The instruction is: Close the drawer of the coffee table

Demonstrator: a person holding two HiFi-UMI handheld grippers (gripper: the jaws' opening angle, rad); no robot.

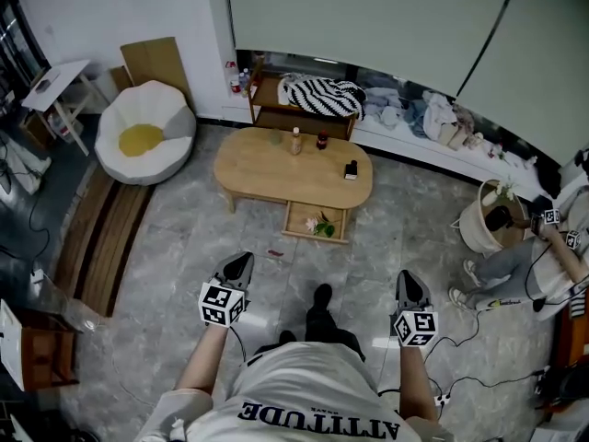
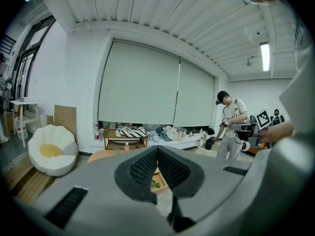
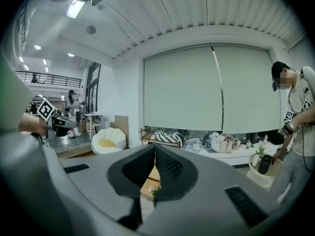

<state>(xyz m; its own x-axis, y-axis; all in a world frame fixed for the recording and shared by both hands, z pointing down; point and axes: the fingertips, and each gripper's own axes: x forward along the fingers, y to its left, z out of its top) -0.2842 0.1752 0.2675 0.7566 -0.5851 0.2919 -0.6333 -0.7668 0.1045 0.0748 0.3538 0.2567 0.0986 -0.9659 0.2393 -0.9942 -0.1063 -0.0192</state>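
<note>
Both pressed together, empty: left hand-held gripper (image 1: 243,260), right hand-held gripper (image 1: 409,278), apart from drawer (image 1: 317,221).

This is a living room staged in a studio hall: a wooden coffee table (image 1: 293,167) with a white padded chair (image 1: 144,133) to its left and a low shelf (image 1: 299,110) behind it. Wide blinds (image 1: 368,17) hang beyond the table, and loose cables (image 1: 457,341) trail on the floor to its right.

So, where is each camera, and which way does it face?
Head view: on the person's head, steeply down at the oval wooden coffee table and its open drawer; forearms, left gripper, right gripper show.
Left gripper view: on that gripper, facing the table; shut jaws show.
Right gripper view: on that gripper, same aim, shut jaws.
All three show the drawer.
</note>
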